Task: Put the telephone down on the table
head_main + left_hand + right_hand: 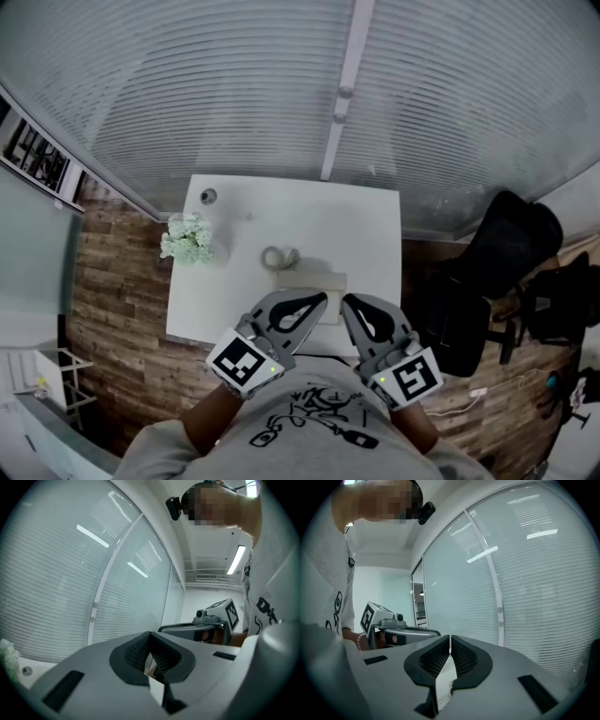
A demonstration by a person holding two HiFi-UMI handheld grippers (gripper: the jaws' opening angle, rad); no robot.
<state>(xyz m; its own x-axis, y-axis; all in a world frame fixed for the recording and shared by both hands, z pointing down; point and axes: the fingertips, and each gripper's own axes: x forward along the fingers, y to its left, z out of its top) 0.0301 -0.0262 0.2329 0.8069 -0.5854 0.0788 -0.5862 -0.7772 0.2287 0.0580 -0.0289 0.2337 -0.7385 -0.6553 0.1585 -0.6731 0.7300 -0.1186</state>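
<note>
The telephone point(310, 280) is a whitish, flat set that lies on the white table point(225, 300) near its front edge, with a coiled cord point(279, 257) just behind it. My left gripper point(320, 299) and right gripper point(348, 302) hang side by side above the table's near edge, just in front of the telephone, with their tips close together. Both are shut with nothing between the pads. In the left gripper view the left gripper point(150, 654) is pressed together, and the right gripper point(213, 622) shows beside it. The right gripper view shows the right gripper point(450, 649) closed too.
A pale green potted plant point(188, 238) stands at the table's left edge, and a small round object point(208, 196) sits at the far left corner. Window blinds point(281, 84) rise behind the table. A black office chair point(487, 272) stands to the right on the wooden floor.
</note>
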